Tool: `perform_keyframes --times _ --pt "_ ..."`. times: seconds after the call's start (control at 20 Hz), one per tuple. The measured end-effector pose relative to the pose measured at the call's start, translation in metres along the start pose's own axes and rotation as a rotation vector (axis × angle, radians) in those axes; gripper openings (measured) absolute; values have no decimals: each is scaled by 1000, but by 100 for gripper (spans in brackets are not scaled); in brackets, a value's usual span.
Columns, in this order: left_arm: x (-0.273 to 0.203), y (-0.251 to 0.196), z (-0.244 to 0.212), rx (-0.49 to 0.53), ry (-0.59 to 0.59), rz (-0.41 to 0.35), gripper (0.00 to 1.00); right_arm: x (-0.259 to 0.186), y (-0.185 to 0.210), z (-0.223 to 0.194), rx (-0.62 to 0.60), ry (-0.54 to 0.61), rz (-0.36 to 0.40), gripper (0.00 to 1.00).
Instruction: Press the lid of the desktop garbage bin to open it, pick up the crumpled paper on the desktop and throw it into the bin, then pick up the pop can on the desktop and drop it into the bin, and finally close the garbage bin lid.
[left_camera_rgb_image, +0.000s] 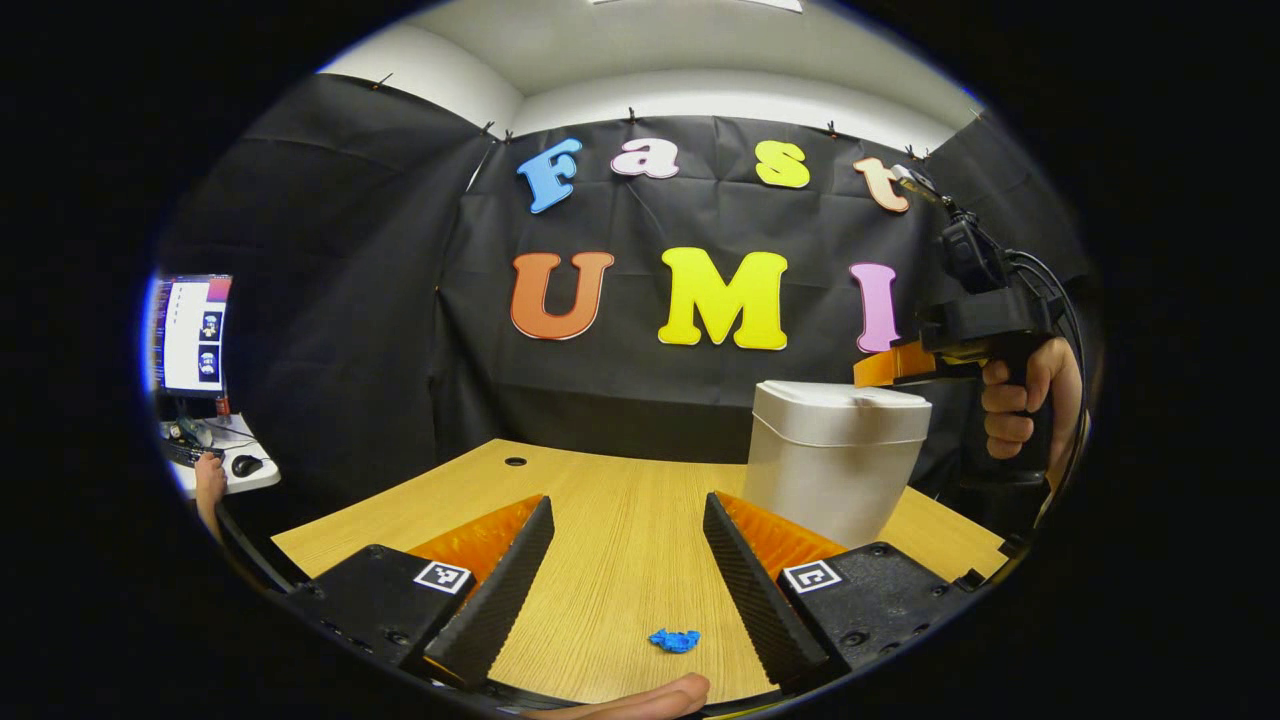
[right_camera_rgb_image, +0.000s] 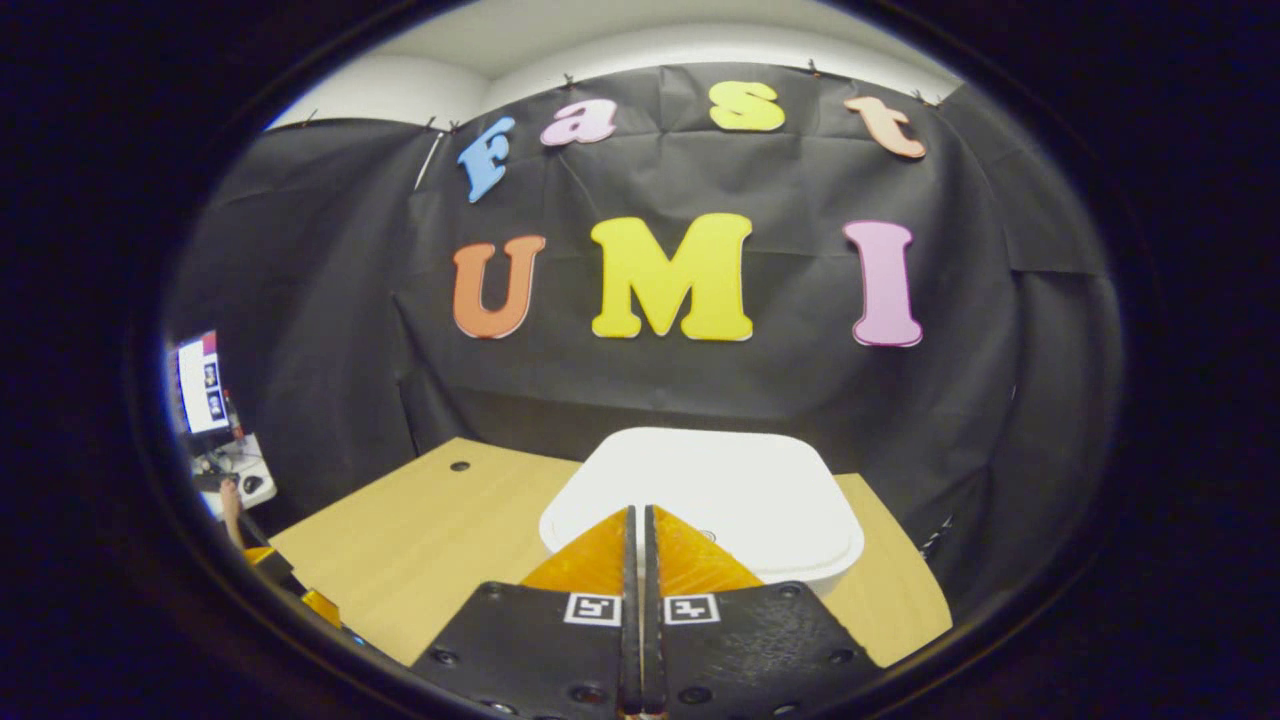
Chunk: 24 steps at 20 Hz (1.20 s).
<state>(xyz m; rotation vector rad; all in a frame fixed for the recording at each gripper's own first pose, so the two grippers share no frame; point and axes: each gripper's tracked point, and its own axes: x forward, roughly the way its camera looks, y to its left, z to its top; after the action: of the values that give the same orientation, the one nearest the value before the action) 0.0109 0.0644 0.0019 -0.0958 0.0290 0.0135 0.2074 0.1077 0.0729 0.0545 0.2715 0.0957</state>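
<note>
The garbage bin (left_camera_rgb_image: 835, 460) is a pale, off-white plastic tub with rounded corners, its body narrowing toward the base and a broad, flat lid (left_camera_rgb_image: 843, 410) seated on top, slightly overhanging the walls. It stands on the far right part of the wooden desktop (left_camera_rgb_image: 610, 520), in front of the black cloth wall.

Going left to right in the left gripper view: at the far left edge a monitor (left_camera_rgb_image: 190, 335) glows on a small white side table, with a mouse (left_camera_rgb_image: 246, 465) beside it. The left gripper (left_camera_rgb_image: 625, 525) is spread wide, its two ribbed fingers apart over bare wood and pinching nothing. Between them, near the front edge of the desk, lies the crumpled paper (left_camera_rgb_image: 674, 640), a small blue wad. Next comes the bin, and above its right rim the right gripper (left_camera_rgb_image: 880, 368) reaches in from the right, held by a hand (left_camera_rgb_image: 1020, 395) on its dark handle, its tip just over or on the lid; contact cannot be told from here.

In the right gripper view the lid (right_camera_rgb_image: 720, 490) appears from above as a smooth white rounded rectangle with a raised rim, shut. The right gripper (right_camera_rgb_image: 637, 512) is pressed together, fingers side by side with only a thin slit, pointing at the lid's near edge.
</note>
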Motion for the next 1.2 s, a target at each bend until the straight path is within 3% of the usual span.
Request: perform_keyframes --times 0.4,0.65,0.85,0.95,1.1,1.2 --pt "2 3 -4 0 14 -4 97 3 -26 4 -6 -39 -102 2" --pt "4 0 -7 -1 19 -15 97 13 -38 -22 -8 68 -122 1" --pt "5 2 -9 -8 30 -12 97 9 -40 -25 73 113 -79 1" --pt "5 3 -9 -9 27 -11 97 6 -42 -26 29 130 -65 2" --pt "6 1 -10 -2 32 -12 97 -17 -38 -19 3 71 -31 2" --pt "5 -1 -10 4 34 -16 97 -32 -44 -21 0 38 -59 1"
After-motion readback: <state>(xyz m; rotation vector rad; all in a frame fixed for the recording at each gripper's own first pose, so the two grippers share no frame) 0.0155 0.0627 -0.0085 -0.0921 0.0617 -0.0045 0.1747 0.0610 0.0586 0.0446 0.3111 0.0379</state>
